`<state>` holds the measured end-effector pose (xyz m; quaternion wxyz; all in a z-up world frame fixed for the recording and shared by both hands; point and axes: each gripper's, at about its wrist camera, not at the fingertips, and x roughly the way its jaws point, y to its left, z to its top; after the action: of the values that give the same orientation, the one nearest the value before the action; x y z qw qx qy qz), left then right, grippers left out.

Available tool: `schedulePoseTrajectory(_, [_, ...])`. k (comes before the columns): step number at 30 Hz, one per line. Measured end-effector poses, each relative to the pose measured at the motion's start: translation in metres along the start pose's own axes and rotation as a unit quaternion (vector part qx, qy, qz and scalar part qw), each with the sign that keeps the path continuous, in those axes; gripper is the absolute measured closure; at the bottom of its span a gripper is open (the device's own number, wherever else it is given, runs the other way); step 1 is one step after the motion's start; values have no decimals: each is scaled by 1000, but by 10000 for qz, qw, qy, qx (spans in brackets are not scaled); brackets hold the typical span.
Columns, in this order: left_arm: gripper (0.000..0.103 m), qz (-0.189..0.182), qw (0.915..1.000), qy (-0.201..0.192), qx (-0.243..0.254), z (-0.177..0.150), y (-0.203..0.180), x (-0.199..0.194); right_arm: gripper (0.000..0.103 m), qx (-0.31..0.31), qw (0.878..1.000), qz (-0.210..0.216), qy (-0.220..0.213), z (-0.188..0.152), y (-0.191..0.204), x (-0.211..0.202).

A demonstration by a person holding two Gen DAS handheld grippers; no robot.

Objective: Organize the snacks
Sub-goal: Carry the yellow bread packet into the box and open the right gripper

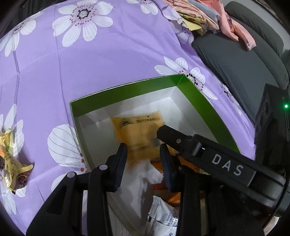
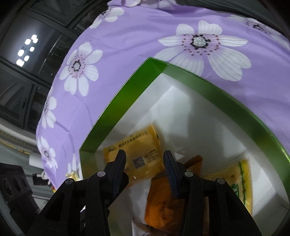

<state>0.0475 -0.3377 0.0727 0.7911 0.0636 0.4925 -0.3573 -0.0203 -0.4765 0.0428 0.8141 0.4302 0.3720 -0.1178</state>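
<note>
A green box with a white inside (image 1: 126,91) (image 2: 213,90) stands on a purple flowered cloth. Inside lie a yellow-orange snack packet (image 1: 139,130) (image 2: 137,154), an orange packet (image 2: 163,203), a yellow-green packet (image 2: 241,179) and white packets (image 1: 163,214). My left gripper (image 1: 144,163) is open above the box over the yellow-orange packet, which looks blurred between the fingers. My right gripper (image 2: 144,170) is open above the same box and holds nothing. The right gripper's finger (image 1: 174,138) shows in the left wrist view, reaching in from the right.
Two yellow wrapped snacks (image 1: 10,163) lie on the cloth (image 1: 72,63) left of the box. A dark grey cushion (image 1: 235,59) and folded pink clothes (image 1: 208,16) sit at the far right. Dark windows (image 2: 27,54) lie beyond the cloth's edge.
</note>
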Motion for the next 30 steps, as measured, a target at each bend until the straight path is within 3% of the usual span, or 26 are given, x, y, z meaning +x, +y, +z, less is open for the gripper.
schedulePoseTrajectory(6, [63, -127, 9999, 21, -116, -5, 2, -5, 56, 30, 9999, 147, -49, -3, -2, -9])
schedulePoseTrajectory(16, [47, -32, 9992, -404, -57, -22, 6, -39, 56, -339, 9987, 51, -378, -18, 21, -29])
schedulePoseTrajectory(22, [38, 131, 9965, -823, -87, -41, 15, -66, 31, -679, 9951, -27, -721, -35, 37, -43])
schedulePoseTrajectory(30, [16, 365, 9884, -1454, -232, -72, 39, -110, 23, -1292, 9870, 50, -957, -60, 69, -54])
